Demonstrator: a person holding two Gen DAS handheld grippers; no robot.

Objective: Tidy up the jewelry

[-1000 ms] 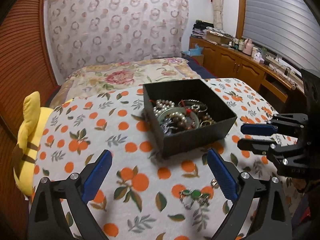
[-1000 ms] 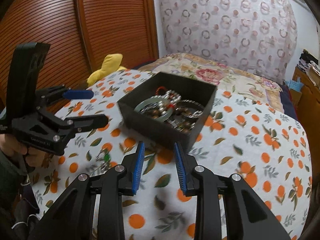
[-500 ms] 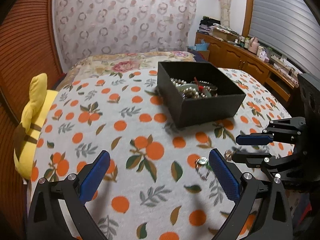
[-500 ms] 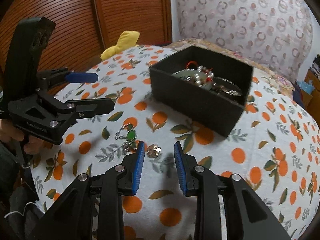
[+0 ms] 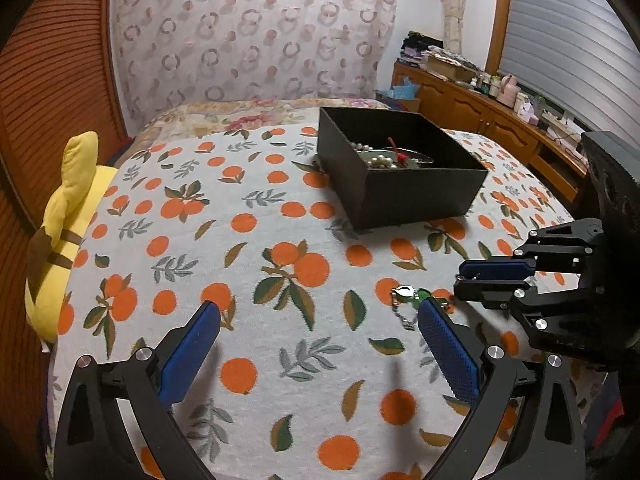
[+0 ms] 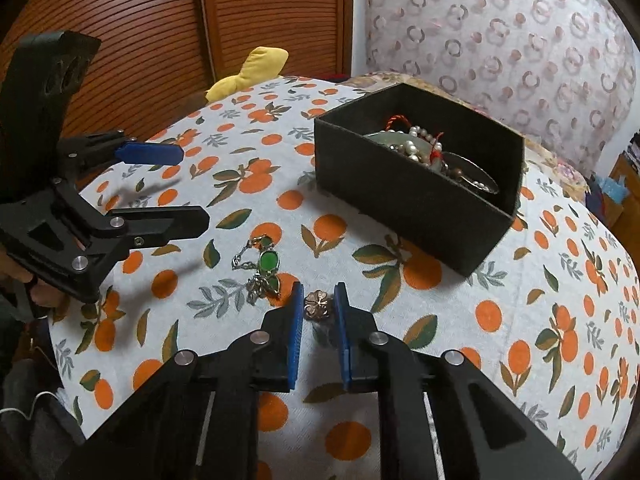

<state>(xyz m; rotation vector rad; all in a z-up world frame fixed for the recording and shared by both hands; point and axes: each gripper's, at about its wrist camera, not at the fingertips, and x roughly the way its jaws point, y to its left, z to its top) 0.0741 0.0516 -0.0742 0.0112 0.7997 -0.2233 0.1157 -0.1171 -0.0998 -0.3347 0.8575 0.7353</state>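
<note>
A black open box (image 5: 404, 172) (image 6: 416, 184) holds pearls, bangles and a red cord. On the orange-print cloth in front of it lie a silver chain with green stones (image 6: 262, 266) (image 5: 412, 300) and a small rose-coloured flower piece (image 6: 318, 305). My right gripper (image 6: 318, 304) is low over the cloth, its narrowly open blue pads on either side of the flower piece, not closed on it. My left gripper (image 5: 318, 316) is wide open and empty; its right finger (image 5: 448, 348) is next to the green chain.
A yellow plush toy (image 5: 60, 232) lies at the bed's left edge. A wooden sideboard (image 5: 488, 116) with bottles stands at the right. Slatted wooden doors (image 6: 168, 40) are behind the bed. The cloth slopes down at its edges.
Both grippers have drawn back from the box and dropped toward the cloth. The right gripper has come down around the flower piece; the left sits by the green chain.
</note>
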